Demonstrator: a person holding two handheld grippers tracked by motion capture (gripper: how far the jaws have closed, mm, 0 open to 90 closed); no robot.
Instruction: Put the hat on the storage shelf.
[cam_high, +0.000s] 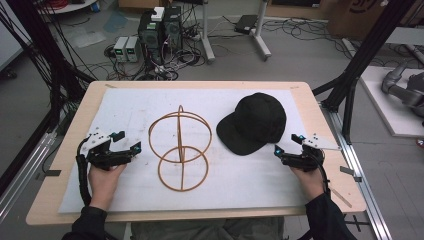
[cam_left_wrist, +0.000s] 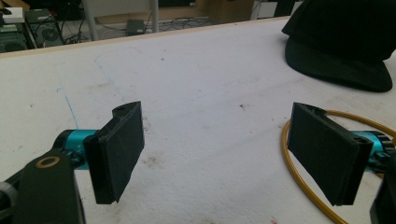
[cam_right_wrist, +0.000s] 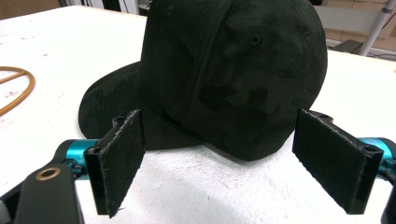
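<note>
Black camo-weave baseball cap (cam_high: 253, 123) right of centre on scuffed white sheet (cam_high: 130, 107), thin tan wire-ring stand (cam_high: 179, 148) at middle, wooden table (cam_high: 76, 125), left hand-held gripper (cam_high: 127, 141) and right hand-held gripper (cam_high: 288, 143) both spread and empty, computer towers (cam_high: 160, 29) and cables on grey floor (cam_high: 310, 55) beyond

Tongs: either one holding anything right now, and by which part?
Nothing held. Left tongs and right tongs are both open, short of the wire stand and cap.

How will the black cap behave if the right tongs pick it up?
The black cap looks like soft fabric, so its crown would probably dent between the open right tongs. It likely weighs little. Its flat-lying brim seems stiffer, a firmer place to pinch.
</note>
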